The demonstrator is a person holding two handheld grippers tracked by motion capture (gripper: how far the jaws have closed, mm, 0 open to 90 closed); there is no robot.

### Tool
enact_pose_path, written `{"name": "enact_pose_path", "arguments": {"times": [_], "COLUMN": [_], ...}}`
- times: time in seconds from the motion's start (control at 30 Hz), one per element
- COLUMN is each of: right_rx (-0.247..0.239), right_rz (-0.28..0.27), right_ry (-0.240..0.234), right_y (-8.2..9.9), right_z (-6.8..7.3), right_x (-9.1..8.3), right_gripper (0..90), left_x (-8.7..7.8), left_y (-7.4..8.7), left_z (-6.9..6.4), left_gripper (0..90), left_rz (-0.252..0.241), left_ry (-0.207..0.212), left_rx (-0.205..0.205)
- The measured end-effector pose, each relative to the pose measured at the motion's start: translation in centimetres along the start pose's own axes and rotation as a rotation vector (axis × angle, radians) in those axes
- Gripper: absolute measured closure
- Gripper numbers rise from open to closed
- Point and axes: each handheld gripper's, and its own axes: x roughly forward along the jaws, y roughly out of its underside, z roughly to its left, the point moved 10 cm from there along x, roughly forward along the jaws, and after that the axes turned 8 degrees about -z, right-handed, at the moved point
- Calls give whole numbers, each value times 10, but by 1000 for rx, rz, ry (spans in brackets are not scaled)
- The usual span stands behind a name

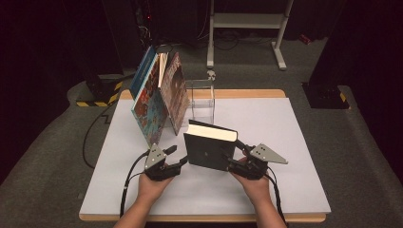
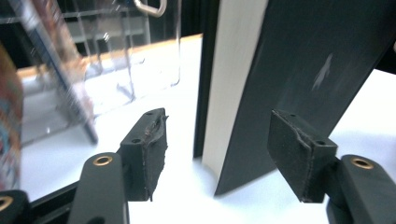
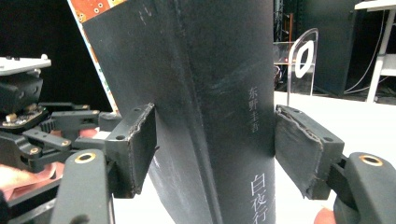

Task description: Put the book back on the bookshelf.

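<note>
Black hardcover book (image 1: 207, 148) stood upright on the white table (image 1: 294, 142), my right gripper (image 3: 215, 149) clamped round its spine. My left gripper (image 2: 217, 154) sat open, book's page edge between its pads untouched; picture books (image 1: 159, 97) leaned just behind.

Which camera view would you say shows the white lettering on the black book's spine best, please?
The right gripper view: the lettering runs large down the black book between that claw's pads. The high view shows the whole book upright, lettering too small. The left gripper view shows its page edge and cover.
</note>
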Motion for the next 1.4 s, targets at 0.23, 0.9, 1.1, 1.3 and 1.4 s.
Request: {"name": "enact_pose_path", "arguments": {"times": [0.23,0.9,1.1,1.3,1.4], "right_rx": [-9,-30,-34,-47,-71], "right_rz": [11,111,107,93,70], "right_ry": [2,-4,-24,-67,-81], "right_y": [0,9,5,-1,-8], "right_z": [1,-1,-1,-1,2], "right_x": [-1,4,7,14,17], "right_gripper": [310,279,260,242,238], "left_x": [-20,-32,-35,-35,-35], "left_y": [2,6,0,4,5], "left_z": [36,55,54,58,58], "left_gripper": [336,292,282,265,254], "left_rz": [38,21,8,25,19], "left_ry": [-64,-79,-86,-84,-76], "left_rx": [-22,66,78,71,63]}}
